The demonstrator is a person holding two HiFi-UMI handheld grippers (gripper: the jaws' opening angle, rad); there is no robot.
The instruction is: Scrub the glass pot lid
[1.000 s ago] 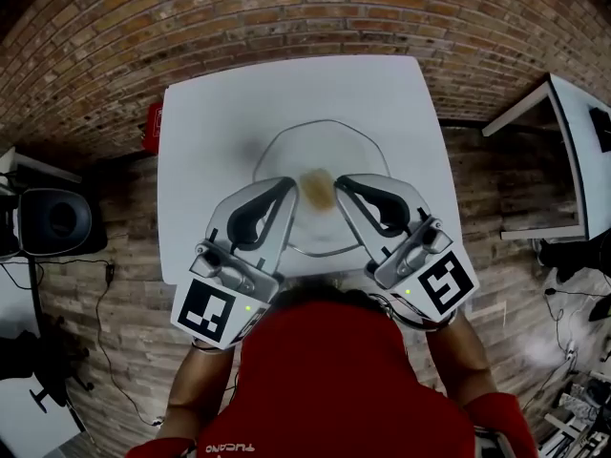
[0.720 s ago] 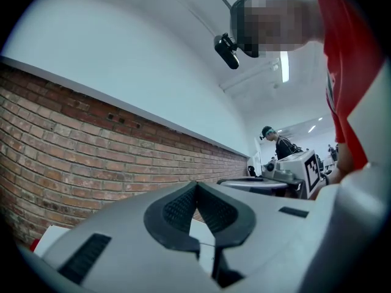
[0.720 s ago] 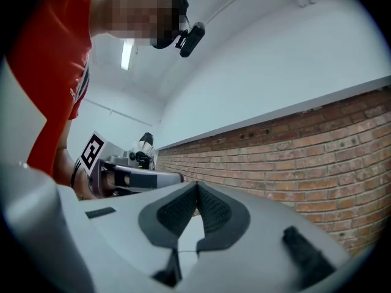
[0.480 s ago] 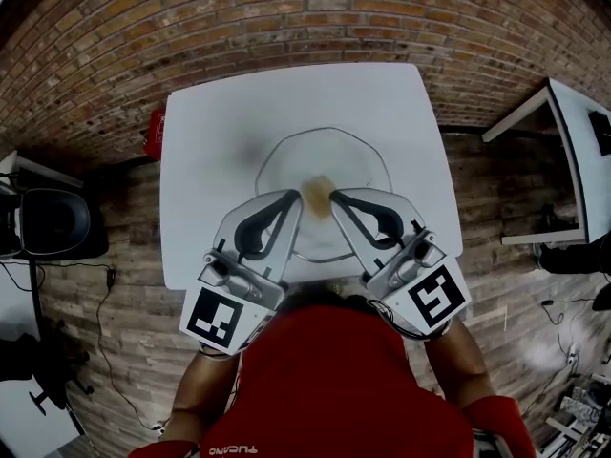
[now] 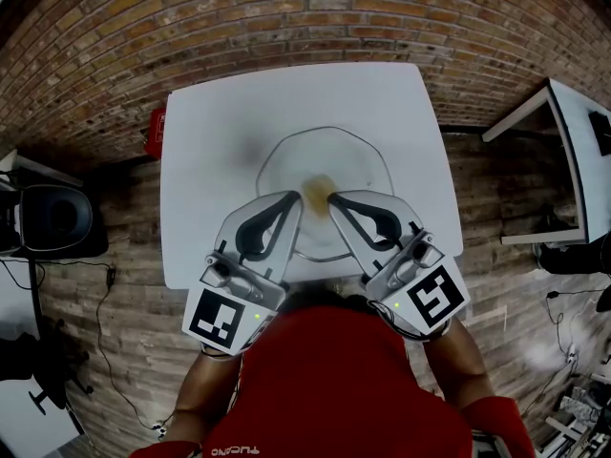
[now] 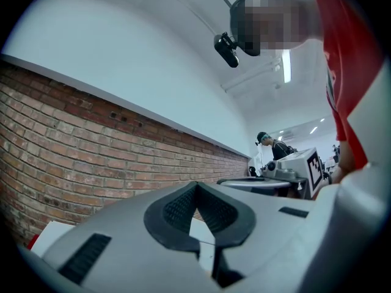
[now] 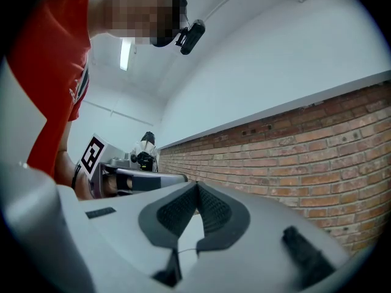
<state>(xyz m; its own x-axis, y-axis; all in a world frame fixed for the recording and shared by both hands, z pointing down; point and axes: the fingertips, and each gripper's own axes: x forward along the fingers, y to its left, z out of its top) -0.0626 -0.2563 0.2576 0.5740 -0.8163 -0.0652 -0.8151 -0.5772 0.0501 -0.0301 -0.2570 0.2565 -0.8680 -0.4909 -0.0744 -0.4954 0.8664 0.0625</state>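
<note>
Glass pot lid (image 5: 361, 165): laid flat on the near half of the white table, its rim close to the near edge; the near part is covered by the two grippers.
Brick wall (image 5: 286, 17): seen behind the far edge of the table, and again in both gripper views.
White table (image 5: 220, 132): set against the wall; only the lid is carried on it.
Red shirt (image 5: 334, 380): worn by the person, seen at the near edge of the table.
Left gripper (image 5: 298, 199): held level over the lid and pointed inward at its centre. The jaws are seen pressed together at the tips in the left gripper view (image 6: 195, 185), with nothing between them.
Right gripper (image 5: 332, 198): angled inward in mirror fashion, just beside the left one. Its jaws are likewise closed tip to tip in the right gripper view (image 7: 197, 185), and nothing is gripped.
Tan patch (image 5: 318, 187): found at the lid's centre, just beyond both sets of tips; what it is, and whether it is touched, cannot be told.
Red object (image 5: 153, 128): seen at the table's left edge, well apart from the lid.
</note>
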